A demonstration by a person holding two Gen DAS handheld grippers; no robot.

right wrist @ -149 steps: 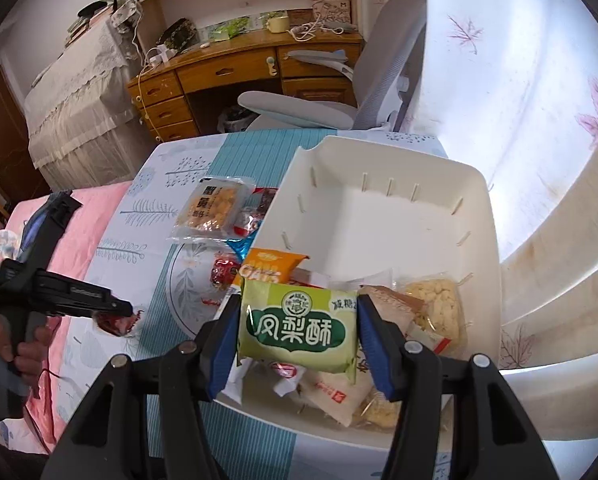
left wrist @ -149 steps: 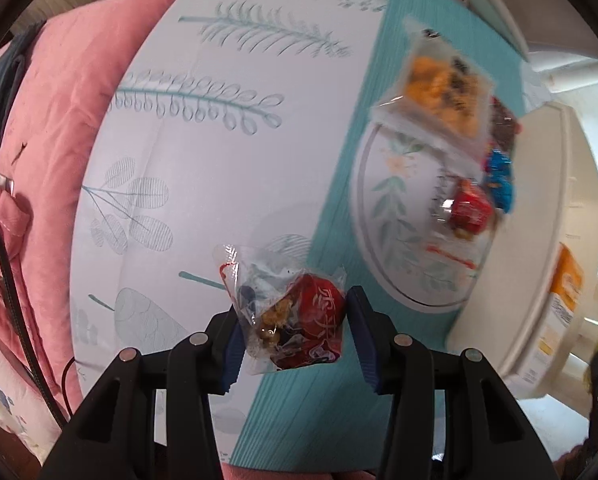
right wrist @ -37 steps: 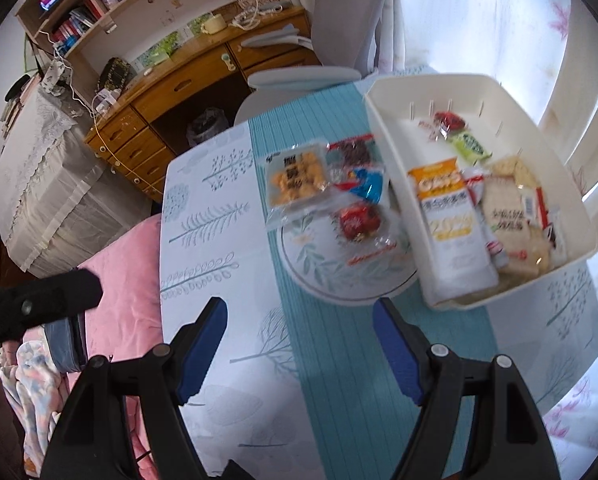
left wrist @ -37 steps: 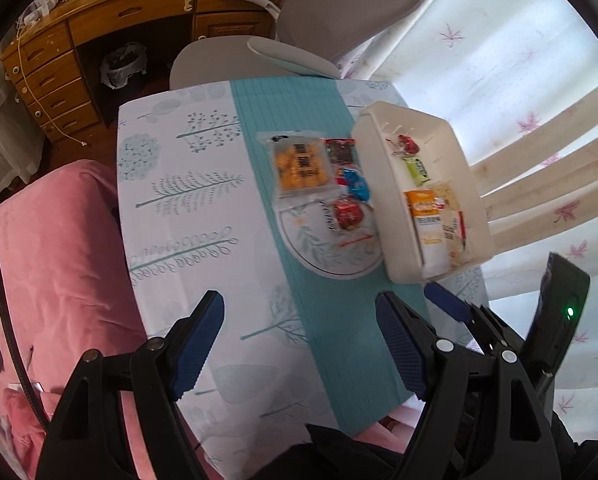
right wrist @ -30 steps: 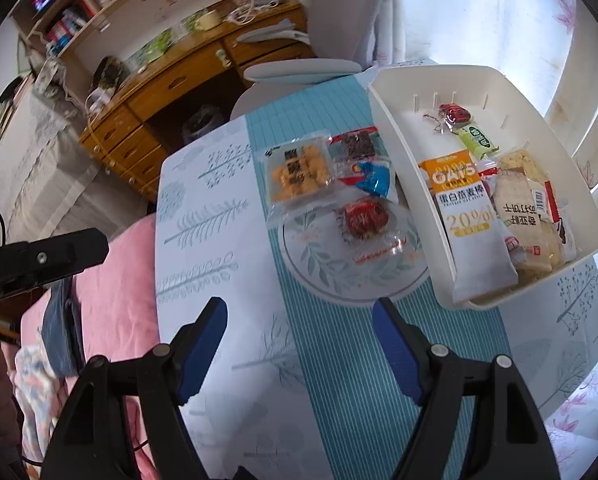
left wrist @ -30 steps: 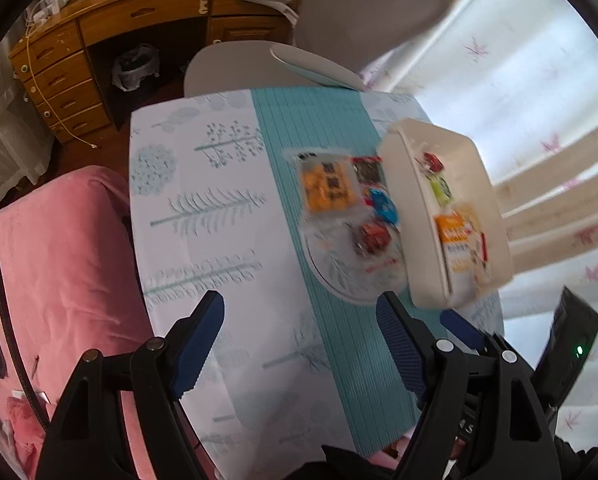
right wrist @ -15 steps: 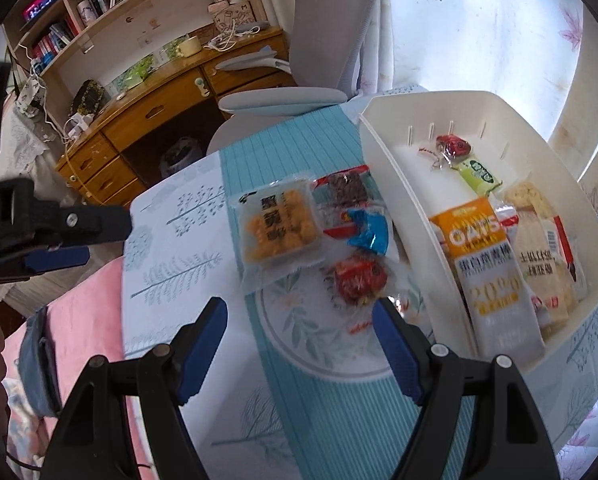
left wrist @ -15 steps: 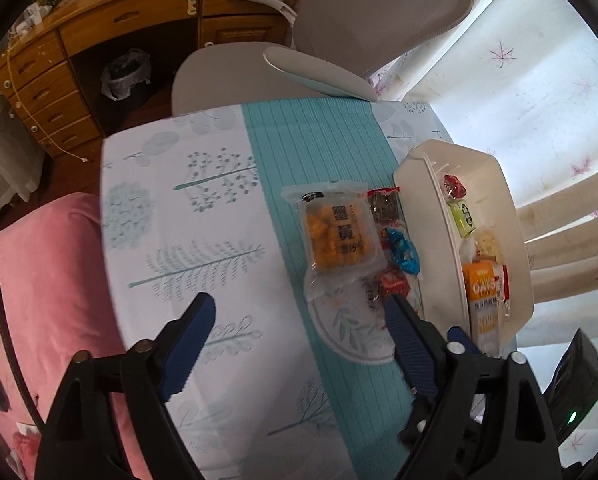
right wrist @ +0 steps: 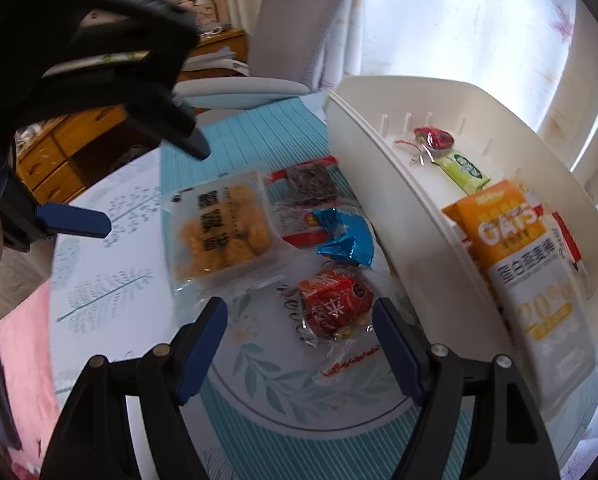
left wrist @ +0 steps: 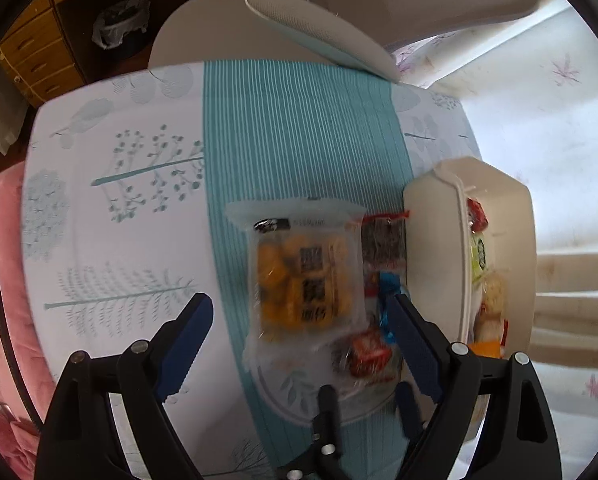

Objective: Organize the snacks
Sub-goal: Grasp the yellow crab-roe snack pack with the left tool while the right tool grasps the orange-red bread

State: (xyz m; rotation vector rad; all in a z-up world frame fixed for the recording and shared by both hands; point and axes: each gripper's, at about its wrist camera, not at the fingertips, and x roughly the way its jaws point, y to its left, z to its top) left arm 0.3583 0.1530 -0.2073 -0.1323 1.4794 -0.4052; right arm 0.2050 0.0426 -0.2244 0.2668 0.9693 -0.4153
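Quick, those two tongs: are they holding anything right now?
Left tongs: open, just widened, holding nothing.
Right tongs: open, holding nothing.

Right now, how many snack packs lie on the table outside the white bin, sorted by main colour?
Yellow-orange puffs pack: 1
Dark brown square pack: 1
Blue foil pack: 1
Red pack: 1
Total: 4
The clear, red-edged wrapper beside the dark brown square pack looks like part of it, so I counted them as one. I cannot be sure.
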